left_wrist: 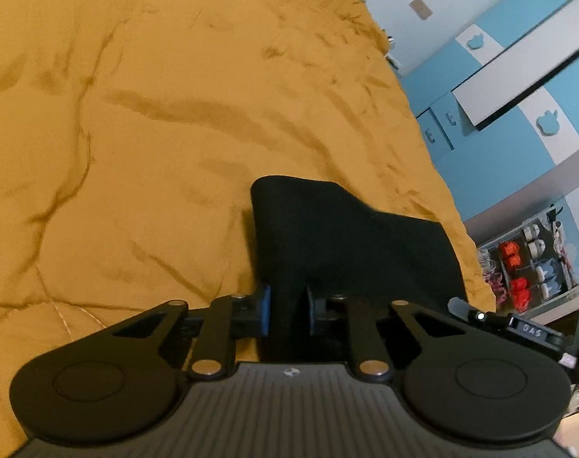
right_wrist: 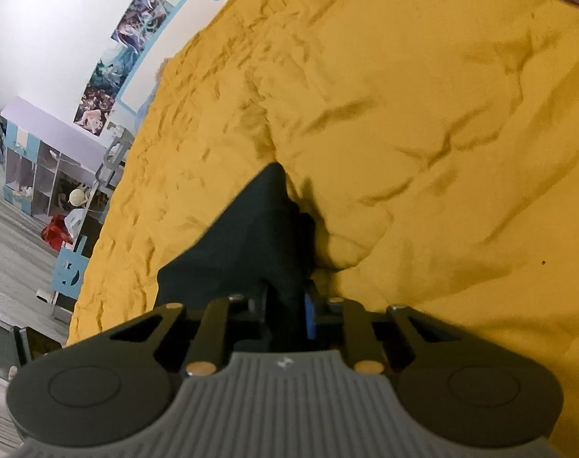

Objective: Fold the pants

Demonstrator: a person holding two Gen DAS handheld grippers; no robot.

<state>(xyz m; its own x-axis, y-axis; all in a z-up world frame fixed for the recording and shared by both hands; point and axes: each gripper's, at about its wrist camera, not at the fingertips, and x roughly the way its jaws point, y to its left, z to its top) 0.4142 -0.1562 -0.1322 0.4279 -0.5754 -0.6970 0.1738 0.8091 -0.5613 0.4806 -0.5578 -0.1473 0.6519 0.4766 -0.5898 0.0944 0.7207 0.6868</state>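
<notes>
The black pants [left_wrist: 350, 244] lie on a mustard-yellow bedspread [left_wrist: 156, 133]. My left gripper [left_wrist: 288, 311] is shut on a fold of the black cloth, which runs up between the blue pads [left_wrist: 266, 309] and spreads out ahead and to the right. In the right wrist view the pants [right_wrist: 247, 244] rise as a dark pointed fold over the yellow bedspread [right_wrist: 423, 152]. My right gripper [right_wrist: 287, 313] is shut on this cloth, with a blue pad [right_wrist: 309, 315] showing on the right side. The rest of the pants is hidden.
The bed edge runs down the right of the left wrist view, beside a blue and white wardrobe [left_wrist: 518, 87] and a shoe shelf [left_wrist: 530, 267]. The right wrist view shows a wall with posters [right_wrist: 117, 65], a shelf unit [right_wrist: 49, 175] and grey floor at the left.
</notes>
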